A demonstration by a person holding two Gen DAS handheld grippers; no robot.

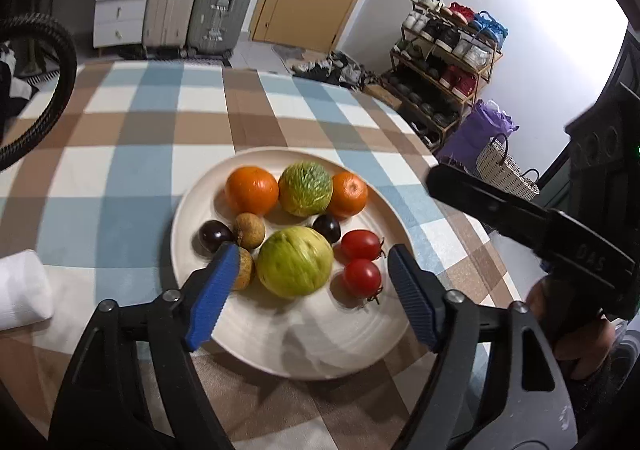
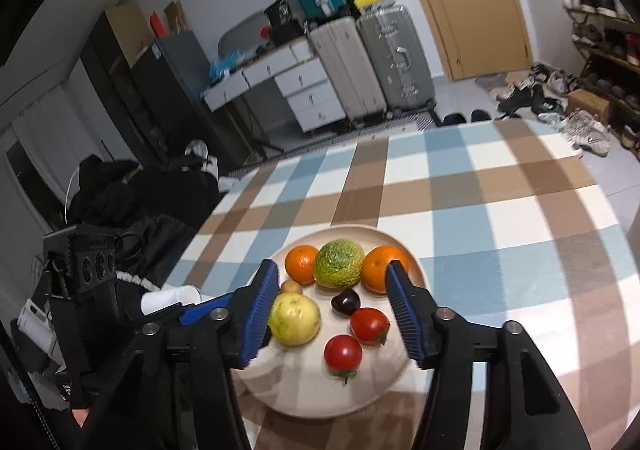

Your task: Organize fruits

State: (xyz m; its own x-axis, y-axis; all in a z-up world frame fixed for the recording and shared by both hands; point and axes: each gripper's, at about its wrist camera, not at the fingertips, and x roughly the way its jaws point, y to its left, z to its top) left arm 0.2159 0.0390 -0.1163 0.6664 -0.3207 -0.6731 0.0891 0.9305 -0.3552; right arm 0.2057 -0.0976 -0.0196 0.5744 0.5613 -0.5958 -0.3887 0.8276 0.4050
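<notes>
A cream plate (image 1: 296, 338) (image 2: 304, 394) on the checked tablecloth carries the fruit. At its far side lie two oranges (image 1: 251, 189) (image 1: 349, 194) with a green netted melon (image 1: 305, 189) (image 2: 338, 264) between them. Nearer lie a yellow-green fruit (image 1: 295, 262) (image 2: 294, 320), two dark plums (image 1: 326, 228) (image 1: 215, 236), two brown longans (image 1: 249, 230), and two red tomatoes (image 1: 361, 244) (image 1: 362, 277) (image 2: 343, 353). My left gripper (image 1: 310, 262) hangs open over the plate's near part, empty. My right gripper (image 2: 332, 278) is open above the plate too, holding nothing.
A white roll (image 1: 22, 290) lies left of the plate on the table (image 1: 120, 169). The table's right edge drops to a floor with a shoe rack (image 1: 444, 61), a purple bag and a woven basket (image 1: 504, 169). Suitcases (image 2: 372, 65) and drawers stand behind.
</notes>
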